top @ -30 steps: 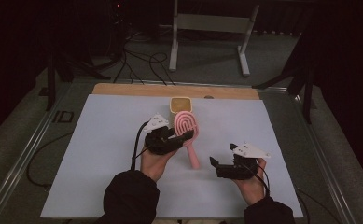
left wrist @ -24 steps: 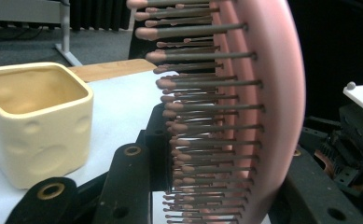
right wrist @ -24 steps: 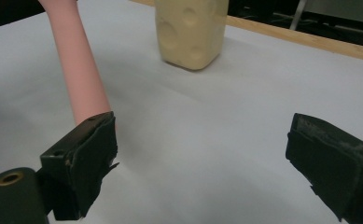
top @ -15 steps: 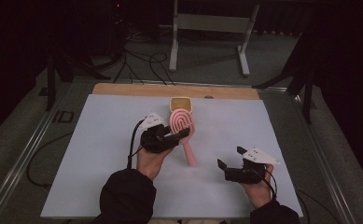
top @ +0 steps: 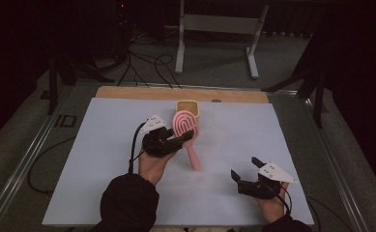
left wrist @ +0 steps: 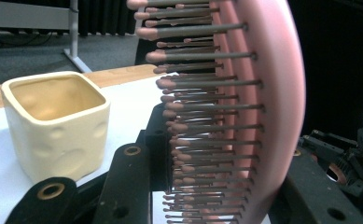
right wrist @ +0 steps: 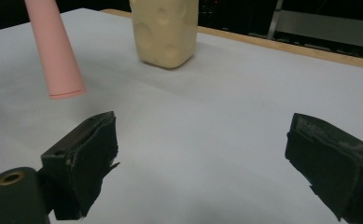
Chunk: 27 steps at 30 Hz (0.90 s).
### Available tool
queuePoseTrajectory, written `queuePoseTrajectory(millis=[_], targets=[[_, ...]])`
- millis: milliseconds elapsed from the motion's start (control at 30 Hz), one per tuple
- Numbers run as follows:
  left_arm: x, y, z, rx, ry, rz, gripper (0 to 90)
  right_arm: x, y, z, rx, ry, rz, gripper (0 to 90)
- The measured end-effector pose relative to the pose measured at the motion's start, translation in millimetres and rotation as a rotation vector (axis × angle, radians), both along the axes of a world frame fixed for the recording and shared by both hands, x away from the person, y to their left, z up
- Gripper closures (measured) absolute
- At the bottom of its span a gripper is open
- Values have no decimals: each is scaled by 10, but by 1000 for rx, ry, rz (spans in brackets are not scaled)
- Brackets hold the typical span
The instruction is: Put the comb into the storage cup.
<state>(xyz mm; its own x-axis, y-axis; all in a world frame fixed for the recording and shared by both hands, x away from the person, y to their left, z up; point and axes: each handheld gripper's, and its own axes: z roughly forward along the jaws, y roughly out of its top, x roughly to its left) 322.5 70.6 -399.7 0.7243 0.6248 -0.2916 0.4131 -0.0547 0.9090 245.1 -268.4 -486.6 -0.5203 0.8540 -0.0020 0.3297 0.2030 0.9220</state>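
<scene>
A pink hairbrush [top: 194, 157] hangs over the middle of the white table sheet [top: 103, 145], head up and handle pointing toward the near edge. My left gripper [top: 188, 137] is shut on the brush head [left wrist: 263, 93], with the bristles facing one jaw. Just behind the brush stands a cream square cup [top: 188, 106], which is dimpled and empty [left wrist: 58, 121]. My right gripper [top: 245, 169] stands open low over the sheet at the near right, with nothing between its jaws [right wrist: 202, 154]. The right gripper view shows the brush handle tip [right wrist: 55, 51] and the cup [right wrist: 165, 32] ahead.
A wooden strip [top: 142, 93] runs along the far edge of the table. Beyond it on the dark floor are cables [top: 142, 63] and a metal stand [top: 214, 29]. Metal rails [top: 28, 154] border the table sides.
My right gripper has moved right and toward the near edge, away from the brush handle, and sunk a little. The left gripper with the brush has hardly shifted.
</scene>
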Motion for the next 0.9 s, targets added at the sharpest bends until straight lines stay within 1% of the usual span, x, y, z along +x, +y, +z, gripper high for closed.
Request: queuePoseTrajectory(millis=[133, 167, 333, 533, 600, 733, 833, 900], targets=[[4, 21, 12, 7, 1, -5, 645, 16, -54, -33, 11, -4, -17, 90], [15, 27, 13, 16, 3, -11, 645, 17, -62, -40, 11, -2, -24, 90], [34, 44, 17, 22, 3, -14, 644, 6, -90, -53, 25, -5, -34, 90], [51, 73, 44, 21, -3, -12, 645, 8, -121, -92, 24, 1, -52, 90], [63, 87, 60, 25, -11, -12, 645, 8, -130, -113, 23, 6, -59, 90], [72, 96, 75, 31, -24, -12, 645, 7, -117, -125, 15, 5, -58, 90], [86, 107, 86, 35, -44, -15, 644, 3, -106, -132, 14, 5, -59, 90], [91, 110, 90, 38, -49, -17, 644, 3, -98, -137, 12, 7, -59, 90]])
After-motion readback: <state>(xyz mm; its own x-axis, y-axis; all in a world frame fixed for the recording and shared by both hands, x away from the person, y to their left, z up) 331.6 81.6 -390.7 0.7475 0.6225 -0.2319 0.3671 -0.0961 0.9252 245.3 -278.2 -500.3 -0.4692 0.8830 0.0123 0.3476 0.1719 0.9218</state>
